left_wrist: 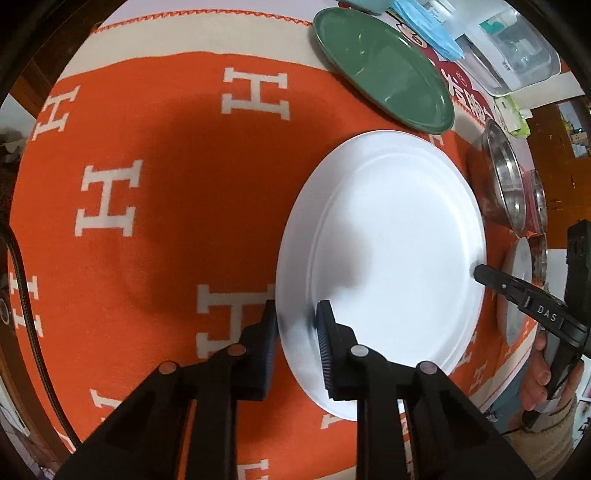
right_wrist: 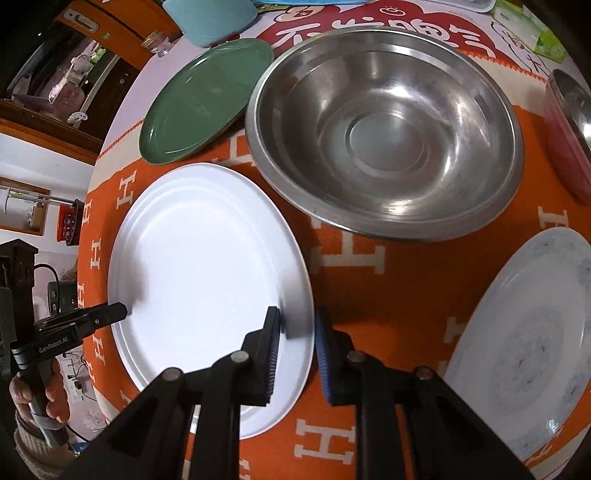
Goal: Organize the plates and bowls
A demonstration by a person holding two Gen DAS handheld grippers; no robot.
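A large white plate (left_wrist: 388, 258) (right_wrist: 203, 258) lies flat on the orange cloth with white H letters (left_wrist: 166, 155). My left gripper (left_wrist: 297, 314) straddles the plate's left rim, one pad on top and the other outside the edge, clamped on it. At the opposite rim my right gripper (right_wrist: 297, 317) holds the plate the same way. Each gripper's tip shows in the other view: right gripper (left_wrist: 480, 271), left gripper (right_wrist: 122, 310). A green plate (right_wrist: 207, 99) (left_wrist: 380, 66) lies beyond the white one, and a big steel bowl (right_wrist: 384, 129) stands to its right.
A pale patterned plate (right_wrist: 528, 332) lies at the near right and a pink bowl (right_wrist: 569, 140) at the far right. A light blue bowl (right_wrist: 210, 18) and a clear plastic container (left_wrist: 517, 48) stand at the back. A person's hand (left_wrist: 539, 384) holds the right gripper's handle.
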